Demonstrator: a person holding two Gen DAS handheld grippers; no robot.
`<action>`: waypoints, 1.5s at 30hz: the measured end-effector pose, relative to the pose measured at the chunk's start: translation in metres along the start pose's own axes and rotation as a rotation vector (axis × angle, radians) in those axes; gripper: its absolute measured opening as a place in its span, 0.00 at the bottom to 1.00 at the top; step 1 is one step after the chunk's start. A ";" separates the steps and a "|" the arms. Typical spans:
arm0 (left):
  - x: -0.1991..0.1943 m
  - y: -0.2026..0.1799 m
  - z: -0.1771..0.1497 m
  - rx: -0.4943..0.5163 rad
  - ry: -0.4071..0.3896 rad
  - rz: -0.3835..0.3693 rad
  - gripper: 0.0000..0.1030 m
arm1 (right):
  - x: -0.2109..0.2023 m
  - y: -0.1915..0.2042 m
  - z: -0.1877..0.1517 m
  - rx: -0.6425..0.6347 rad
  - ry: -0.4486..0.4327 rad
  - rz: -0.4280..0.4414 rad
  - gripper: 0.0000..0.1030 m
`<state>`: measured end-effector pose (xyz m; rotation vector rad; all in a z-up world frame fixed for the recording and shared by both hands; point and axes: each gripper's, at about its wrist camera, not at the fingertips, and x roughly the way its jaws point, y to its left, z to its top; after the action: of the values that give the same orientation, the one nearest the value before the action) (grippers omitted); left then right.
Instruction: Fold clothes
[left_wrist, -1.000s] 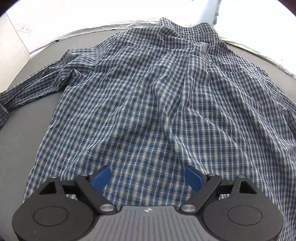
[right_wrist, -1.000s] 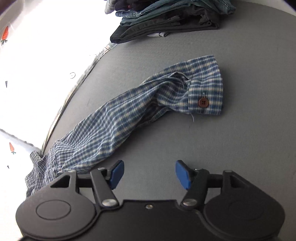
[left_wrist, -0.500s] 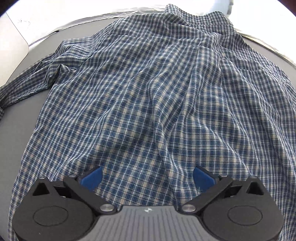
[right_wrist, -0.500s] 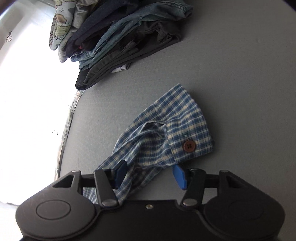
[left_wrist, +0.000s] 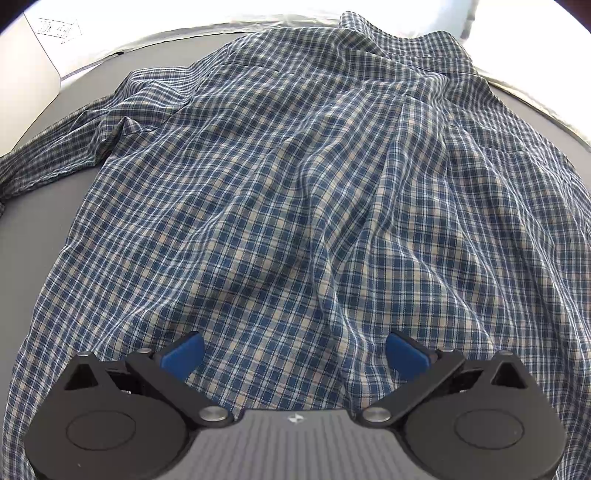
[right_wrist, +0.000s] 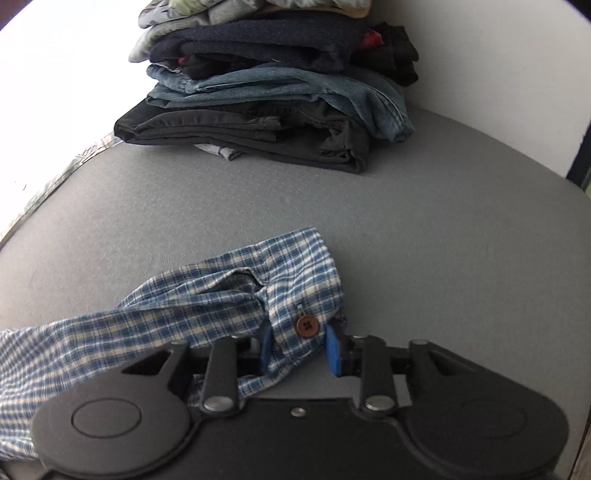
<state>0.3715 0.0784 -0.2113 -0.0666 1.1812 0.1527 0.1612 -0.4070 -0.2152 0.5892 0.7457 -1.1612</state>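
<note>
A blue and white checked shirt (left_wrist: 295, 192) lies spread and wrinkled on the grey table (left_wrist: 33, 229), its left sleeve trailing off to the left. My left gripper (left_wrist: 295, 354) hovers over the shirt's near part, jaws wide open, with nothing between its blue pads (left_wrist: 183, 354). In the right wrist view the shirt's other sleeve (right_wrist: 166, 310) ends in a cuff (right_wrist: 295, 266) with a brown button (right_wrist: 306, 326). My right gripper (right_wrist: 299, 349) is closing on the cuff's near corner, and both pads touch the cloth.
A stack of folded clothes (right_wrist: 273, 107), dark trousers, jeans and tops, stands on the grey table (right_wrist: 443, 240) beyond the cuff. A white sheet or box (left_wrist: 26, 92) sits at the far left of the table. Bright white bedding lies past the table's far edge.
My right gripper has swung towards the cuff, brought its pads around it and narrowed them onto the cloth. My left gripper has opened wider and come a little lower over the shirt.
</note>
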 end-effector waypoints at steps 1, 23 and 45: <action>0.000 0.000 0.000 0.000 -0.001 0.000 1.00 | -0.002 0.001 0.002 -0.032 -0.029 0.001 0.18; 0.003 0.000 0.005 -0.008 -0.012 0.006 1.00 | -0.013 0.063 0.047 -0.300 -0.168 0.262 0.53; 0.005 0.001 0.012 0.005 -0.009 -0.004 1.00 | 0.029 0.239 0.033 -0.706 -0.095 0.526 0.00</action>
<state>0.3840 0.0814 -0.2112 -0.0639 1.1726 0.1464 0.4027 -0.3776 -0.2090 0.1114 0.7956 -0.3870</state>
